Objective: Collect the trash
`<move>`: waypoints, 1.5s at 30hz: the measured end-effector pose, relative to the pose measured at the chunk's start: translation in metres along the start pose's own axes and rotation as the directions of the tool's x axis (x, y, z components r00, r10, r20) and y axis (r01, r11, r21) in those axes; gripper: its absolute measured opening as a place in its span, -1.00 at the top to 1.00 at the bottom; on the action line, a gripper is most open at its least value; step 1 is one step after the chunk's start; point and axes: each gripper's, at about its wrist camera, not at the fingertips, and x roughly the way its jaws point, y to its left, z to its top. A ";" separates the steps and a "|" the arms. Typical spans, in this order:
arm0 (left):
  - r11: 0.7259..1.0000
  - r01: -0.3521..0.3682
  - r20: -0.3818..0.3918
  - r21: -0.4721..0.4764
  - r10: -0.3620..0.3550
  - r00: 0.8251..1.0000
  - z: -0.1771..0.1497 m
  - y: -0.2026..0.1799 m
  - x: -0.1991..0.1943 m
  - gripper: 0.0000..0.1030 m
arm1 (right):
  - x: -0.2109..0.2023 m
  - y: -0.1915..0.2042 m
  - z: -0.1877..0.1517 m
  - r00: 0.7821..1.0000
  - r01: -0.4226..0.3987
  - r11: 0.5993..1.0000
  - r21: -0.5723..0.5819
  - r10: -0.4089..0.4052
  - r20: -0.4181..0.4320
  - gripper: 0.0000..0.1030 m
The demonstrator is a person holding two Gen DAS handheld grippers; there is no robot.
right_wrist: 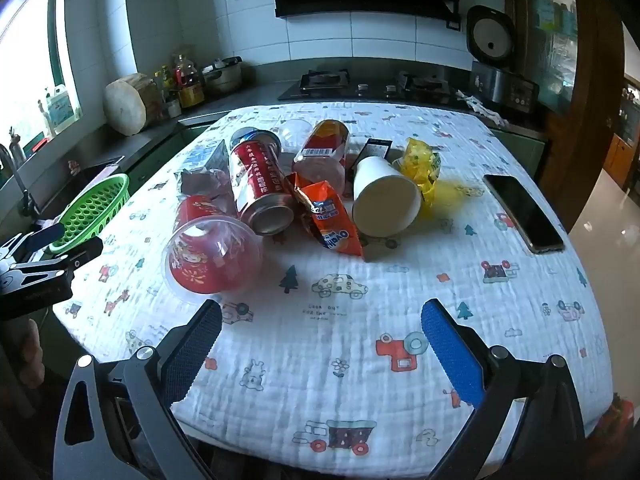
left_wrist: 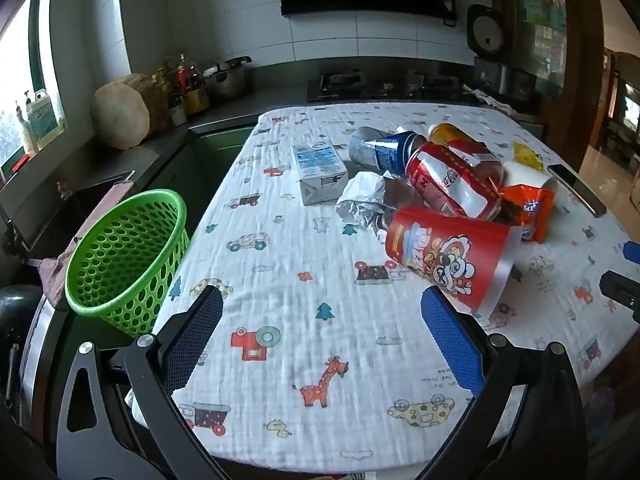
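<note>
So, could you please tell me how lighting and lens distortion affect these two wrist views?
Left wrist view: the window at far left is overexposed, the counter beneath dark; fisheye curves the patterned white tablecloth. Right wrist view: window blown out again, the white paper cup bright, the black phone glossy, wall tiles bowed.
</note>
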 end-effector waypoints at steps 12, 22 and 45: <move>1.000 0.005 -0.010 -0.005 -0.005 1.000 0.000 0.005 0.003 -0.91 | 0.000 0.001 0.001 1.000 0.000 1.000 -0.001 0.000 0.001 -0.88; 1.000 -0.002 -0.011 -0.010 0.002 1.000 -0.002 0.002 0.006 -0.91 | 0.001 0.005 0.003 1.000 0.000 1.000 -0.002 0.000 0.005 -0.88; 1.000 -0.009 -0.020 -0.028 0.008 1.000 0.004 0.005 0.008 -0.91 | 0.007 0.002 0.010 1.000 -0.004 1.000 -0.009 0.004 0.010 -0.88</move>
